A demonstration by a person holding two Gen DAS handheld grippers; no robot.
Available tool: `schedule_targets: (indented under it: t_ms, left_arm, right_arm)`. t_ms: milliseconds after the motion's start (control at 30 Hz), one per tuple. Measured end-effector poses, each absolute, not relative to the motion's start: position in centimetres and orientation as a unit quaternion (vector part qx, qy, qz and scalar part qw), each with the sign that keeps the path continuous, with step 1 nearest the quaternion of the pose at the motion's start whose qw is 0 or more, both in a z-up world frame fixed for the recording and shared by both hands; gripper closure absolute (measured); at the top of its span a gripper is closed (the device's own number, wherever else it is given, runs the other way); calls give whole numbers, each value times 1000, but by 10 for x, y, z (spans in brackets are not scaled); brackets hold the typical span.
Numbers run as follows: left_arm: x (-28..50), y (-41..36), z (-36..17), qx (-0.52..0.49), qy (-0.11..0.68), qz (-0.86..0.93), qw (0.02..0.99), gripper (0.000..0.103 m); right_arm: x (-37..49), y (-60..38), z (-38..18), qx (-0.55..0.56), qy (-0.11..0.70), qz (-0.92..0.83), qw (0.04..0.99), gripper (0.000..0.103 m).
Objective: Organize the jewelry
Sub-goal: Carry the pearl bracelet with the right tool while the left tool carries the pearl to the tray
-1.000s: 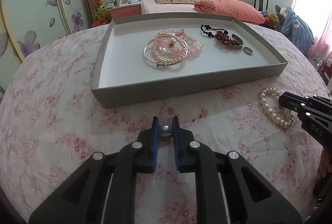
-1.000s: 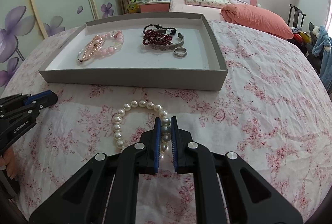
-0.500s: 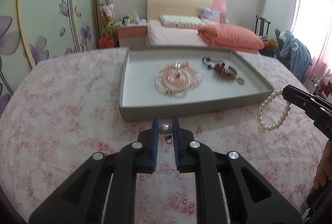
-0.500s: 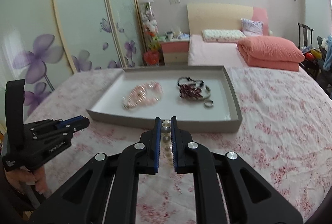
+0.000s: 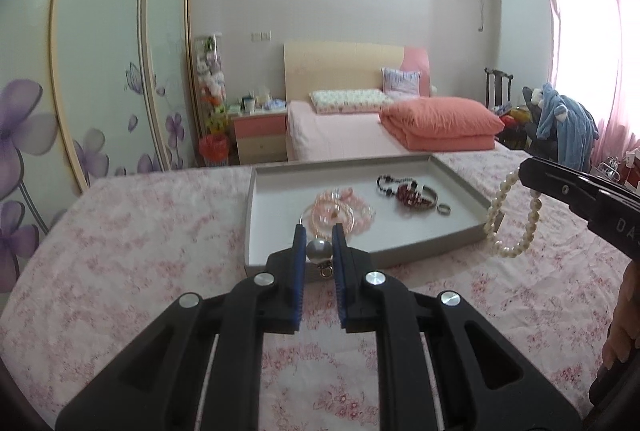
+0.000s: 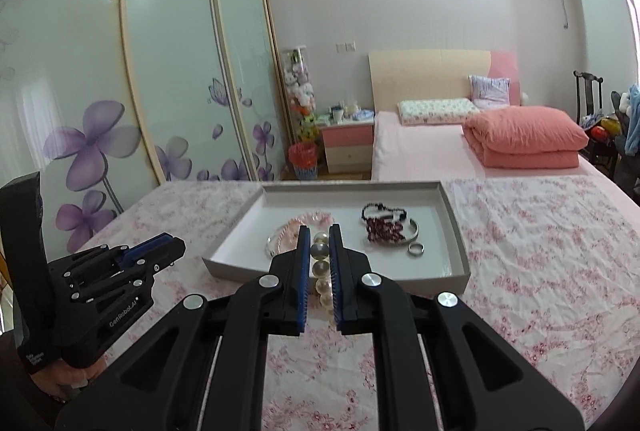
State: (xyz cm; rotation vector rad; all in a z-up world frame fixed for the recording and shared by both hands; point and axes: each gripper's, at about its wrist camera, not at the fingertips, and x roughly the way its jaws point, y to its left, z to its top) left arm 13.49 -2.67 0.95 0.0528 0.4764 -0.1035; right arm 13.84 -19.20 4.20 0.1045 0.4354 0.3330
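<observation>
Left wrist view: our left gripper (image 5: 319,250), lower centre, pinches a grey pearl pendant (image 5: 319,251) btwn its pads, above the floral bedspread (image 5: 132,263). Grey tray (image 5: 460,191) sits mid-frame w/ pink bracelets (image 5: 340,211).

Right wrist view: our right gripper (image 6: 319,251), lower centre, is clamped on a white pearl bracelet (image 6: 320,263), hanging clear of the bedspread. Tray just beyond, dark beads (image 6: 384,225) & ring (image 6: 416,249) inside.

A bed (image 5: 120,271) in a pink flowered sheet carries one grey tray (image 5: 250,227), lying flat toward its far side.
</observation>
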Motion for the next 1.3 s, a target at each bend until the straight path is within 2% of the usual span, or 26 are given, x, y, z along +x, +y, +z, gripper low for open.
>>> schedule_targets:
  t_ms: [500, 1300]
  left_arm:
    - [122, -34, 25, 30, 194, -50, 979, 89]
    - [133, -43, 28, 45, 185, -39, 981, 89]
  right_arm:
    - [124, -187, 62, 27, 147, 145, 978, 93]
    - [135, -185, 67, 27, 130, 137, 982, 93]
